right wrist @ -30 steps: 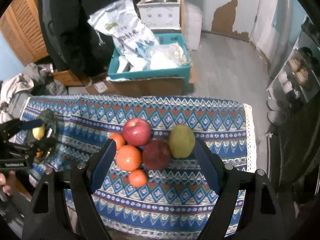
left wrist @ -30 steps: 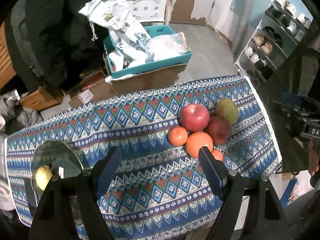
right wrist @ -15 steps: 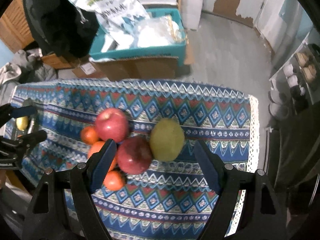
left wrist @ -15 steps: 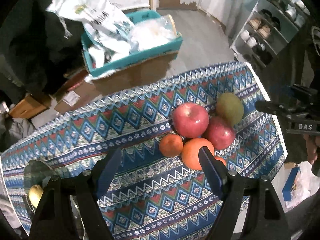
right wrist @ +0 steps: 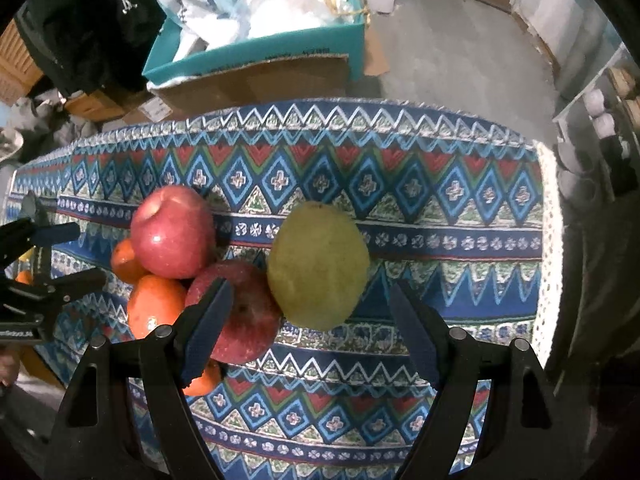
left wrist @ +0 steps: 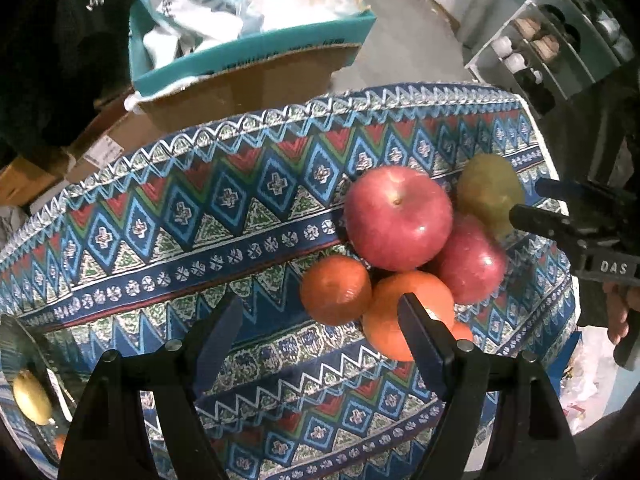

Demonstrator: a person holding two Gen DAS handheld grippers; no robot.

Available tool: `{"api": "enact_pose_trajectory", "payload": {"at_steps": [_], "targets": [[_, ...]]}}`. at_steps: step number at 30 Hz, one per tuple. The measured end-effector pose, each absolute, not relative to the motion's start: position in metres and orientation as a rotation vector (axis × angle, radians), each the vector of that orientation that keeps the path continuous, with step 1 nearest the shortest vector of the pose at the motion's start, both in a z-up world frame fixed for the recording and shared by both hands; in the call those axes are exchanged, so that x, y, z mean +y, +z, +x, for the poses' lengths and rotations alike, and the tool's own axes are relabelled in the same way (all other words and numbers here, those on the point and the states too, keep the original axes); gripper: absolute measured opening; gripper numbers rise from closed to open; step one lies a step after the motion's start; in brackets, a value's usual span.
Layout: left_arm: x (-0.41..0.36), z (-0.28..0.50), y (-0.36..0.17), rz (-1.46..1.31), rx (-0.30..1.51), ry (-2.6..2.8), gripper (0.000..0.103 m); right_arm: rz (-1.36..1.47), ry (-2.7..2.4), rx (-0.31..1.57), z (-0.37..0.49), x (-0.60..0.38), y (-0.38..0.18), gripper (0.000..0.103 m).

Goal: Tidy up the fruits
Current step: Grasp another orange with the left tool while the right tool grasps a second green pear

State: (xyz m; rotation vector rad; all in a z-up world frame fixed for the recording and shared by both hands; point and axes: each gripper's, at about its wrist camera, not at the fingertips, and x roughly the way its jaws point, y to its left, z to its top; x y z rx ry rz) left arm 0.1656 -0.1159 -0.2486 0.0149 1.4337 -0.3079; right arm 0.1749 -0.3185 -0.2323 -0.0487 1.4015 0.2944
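Note:
A pile of fruit sits on the patterned tablecloth [left wrist: 160,216]: a red apple [left wrist: 398,218], a darker red apple [left wrist: 470,268], a green pear [left wrist: 488,192], a small orange [left wrist: 335,289] and a larger orange [left wrist: 394,312]. My left gripper [left wrist: 320,332] is open, just in front of the oranges. My right gripper [right wrist: 310,316] is open, its jaws on either side of the green pear [right wrist: 318,270], close to the dark apple [right wrist: 240,316]. A glass plate [left wrist: 24,356] at the left edge holds a yellow fruit [left wrist: 32,396].
Beyond the table's far edge stand a cardboard box and a teal tray [right wrist: 256,52] with bags. A shoe rack [left wrist: 560,40] stands at the right. The cloth's right edge [right wrist: 550,240] is close to the pear.
Both grippers have moved forward and down toward the fruit pile. The right gripper has shifted right so the pear now lies between its jaws. Both stayed open.

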Motion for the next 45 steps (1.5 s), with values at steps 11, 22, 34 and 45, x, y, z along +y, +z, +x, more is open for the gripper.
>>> {"api": "enact_pose_trajectory", "payload": {"at_steps": [11, 22, 34, 45], "targets": [[-0.111, 0.176, -0.284, -0.061, 1.49, -0.311, 0.081, -0.036, 0.289, 1.432, 0.188, -0.314, -0.255, 0.081], [-0.113, 0.18, -0.293, -0.128, 1.48, -0.36, 0.074, 0.04, 0.231, 1.473, 0.202, -0.322, -0.282, 0.081], [-0.11, 0.171, -0.287, -0.162, 1.449, -0.403, 0.048, 0.047, 0.211, 1.452, 0.194, -0.311, -0.285, 0.068], [-0.089, 0.16, -0.259, -0.109, 1.371, -0.342, 0.047, 0.039, 0.209, 1.356, 0.182, -0.313, -0.254, 0.068]]}}
